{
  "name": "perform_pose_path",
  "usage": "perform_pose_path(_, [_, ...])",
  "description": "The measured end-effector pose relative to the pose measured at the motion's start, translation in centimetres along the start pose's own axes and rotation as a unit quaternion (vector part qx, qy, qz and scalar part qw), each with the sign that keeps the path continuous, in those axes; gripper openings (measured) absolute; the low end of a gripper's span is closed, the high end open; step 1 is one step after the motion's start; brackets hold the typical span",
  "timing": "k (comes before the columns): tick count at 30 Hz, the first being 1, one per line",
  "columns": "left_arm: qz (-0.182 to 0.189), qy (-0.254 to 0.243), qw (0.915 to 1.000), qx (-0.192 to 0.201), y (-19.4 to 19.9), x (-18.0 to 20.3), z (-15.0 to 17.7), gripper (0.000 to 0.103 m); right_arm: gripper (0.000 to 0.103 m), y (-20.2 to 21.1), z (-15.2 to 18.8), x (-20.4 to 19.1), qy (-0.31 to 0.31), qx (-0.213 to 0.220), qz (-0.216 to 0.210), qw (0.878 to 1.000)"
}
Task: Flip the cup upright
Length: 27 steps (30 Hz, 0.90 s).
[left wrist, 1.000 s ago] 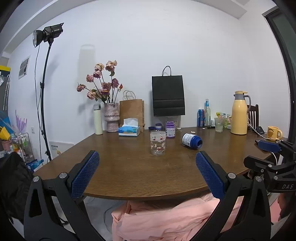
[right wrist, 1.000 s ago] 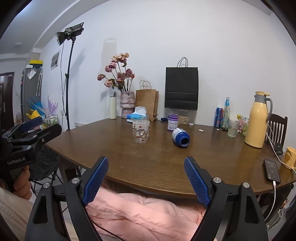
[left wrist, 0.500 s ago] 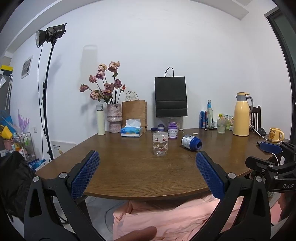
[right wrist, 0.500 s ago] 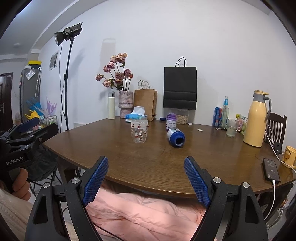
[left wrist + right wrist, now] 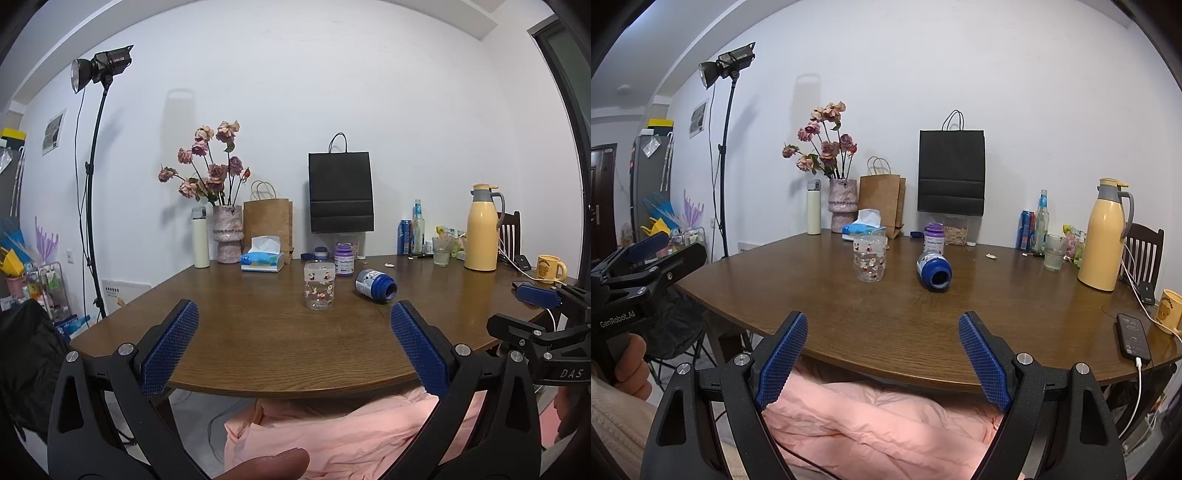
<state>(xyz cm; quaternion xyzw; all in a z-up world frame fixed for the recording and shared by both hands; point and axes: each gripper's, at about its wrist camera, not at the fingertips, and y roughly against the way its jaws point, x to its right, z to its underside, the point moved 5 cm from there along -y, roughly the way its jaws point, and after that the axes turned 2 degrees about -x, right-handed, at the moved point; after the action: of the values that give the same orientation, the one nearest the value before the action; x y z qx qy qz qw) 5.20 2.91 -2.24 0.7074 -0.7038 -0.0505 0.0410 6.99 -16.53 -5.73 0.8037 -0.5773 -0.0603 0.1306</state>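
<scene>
Two spread, empty grippers (image 5: 293, 334) (image 5: 882, 354) short of blue cup (image 5: 934, 268) sideways beside patterned glass (image 5: 870, 258).

both wrist views face the wall from the table's (image 5: 280, 343) near edge, sharing the tabletop

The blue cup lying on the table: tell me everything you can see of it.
The blue cup lies on its side on the brown table, right of the upright clear patterned glass. Glossy blue body with a white printed label; its open mouth faces the cameras. Only the table touches it; both tools are open, well short of it.
</scene>
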Motion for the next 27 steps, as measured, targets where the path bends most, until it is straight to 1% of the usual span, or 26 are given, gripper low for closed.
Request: perform_pose_path(27, [0.000,0.001,1.0000,0.000,0.04,-0.04,0.01,0.103,0.088,-0.25,0.38,0.07,-0.001,-0.005,0.000,1.000])
